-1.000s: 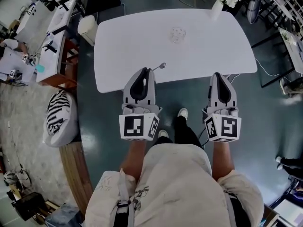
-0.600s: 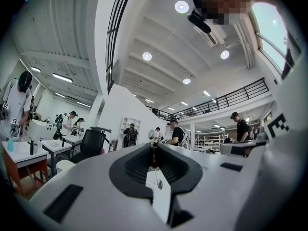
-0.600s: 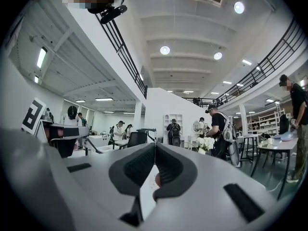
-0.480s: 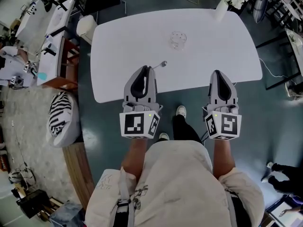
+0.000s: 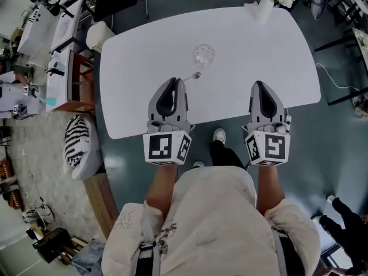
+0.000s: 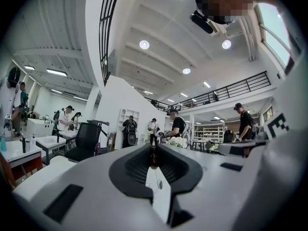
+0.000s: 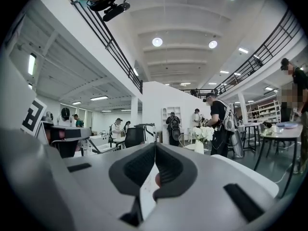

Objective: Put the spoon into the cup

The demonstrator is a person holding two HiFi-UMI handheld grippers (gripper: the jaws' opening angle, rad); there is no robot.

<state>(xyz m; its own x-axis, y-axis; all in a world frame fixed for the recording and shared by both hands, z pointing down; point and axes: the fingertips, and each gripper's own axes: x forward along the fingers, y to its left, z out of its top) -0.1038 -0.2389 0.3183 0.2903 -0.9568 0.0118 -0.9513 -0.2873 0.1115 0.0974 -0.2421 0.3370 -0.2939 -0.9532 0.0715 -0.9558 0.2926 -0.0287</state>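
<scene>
A clear glass cup (image 5: 203, 54) stands on the white table (image 5: 132, 68). My left gripper (image 5: 171, 80) is over the table's near part, shut on the handle of a metal spoon (image 5: 193, 76). The spoon's bowl sticks out forward and to the right, just short of the cup. In the left gripper view the left gripper's (image 6: 153, 148) jaws meet on a thin dark thing at their tip. My right gripper (image 5: 260, 84) hovers over the table's near right part; in its own view the right gripper (image 7: 155, 146) has its jaws together, nothing showing between them.
A white vase of white flowers (image 5: 267, 2) stands at the table's far right corner, also the flowers (image 7: 200, 134) ahead of the right gripper. A white stool (image 5: 95, 36) and desks (image 5: 60, 56) lie to the left. Several people stand in the room beyond.
Both grippers have moved forward from the table's near edge to over the table. The spoon travelled with the left gripper and its bowl is now close to the cup.
</scene>
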